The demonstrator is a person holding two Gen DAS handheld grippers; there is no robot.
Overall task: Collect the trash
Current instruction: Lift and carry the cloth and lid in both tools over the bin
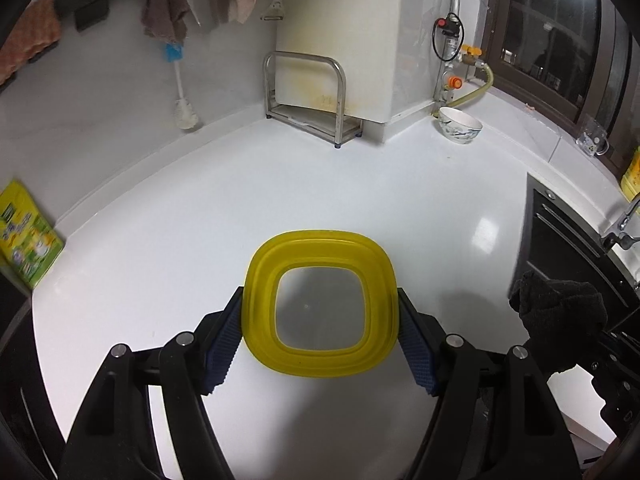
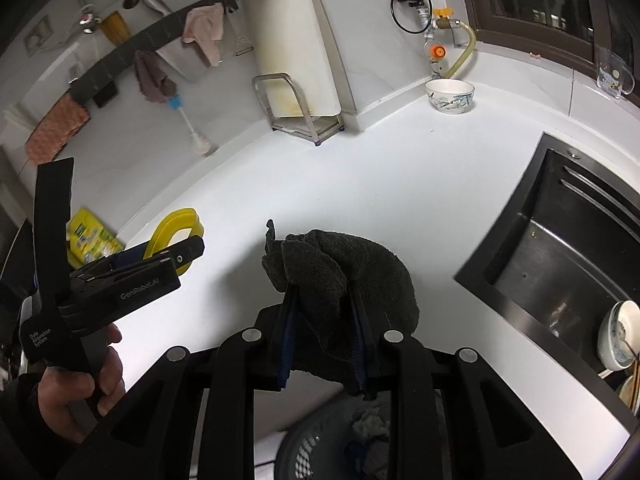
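- L gripper [image 1: 320,336] clamped yellow lid [image 1: 320,304], lifted off counter [image 1: 160,220]
- R gripper [image 2: 326,332] pinched dark cloth [image 2: 348,276] narrow, above bin [image 2: 320,448]
- Both picked, neither dropped in yet; bin near edge already had scraps

Lid [image 1: 320,304] held between the left gripper [image 1: 320,336] pads, above the counter [image 1: 400,200]. Cloth [image 2: 340,280] pinched in the right gripper [image 2: 326,340], to the right of the lid. Rack [image 1: 304,96] at the back wall; bowl [image 1: 460,124] in the back corner to its right. Sink [image 2: 560,248] set into the counter at right (dishes inside). Basket [image 2: 320,448] below the counter edge, under the right gripper. Packet [image 1: 24,236] at far left.
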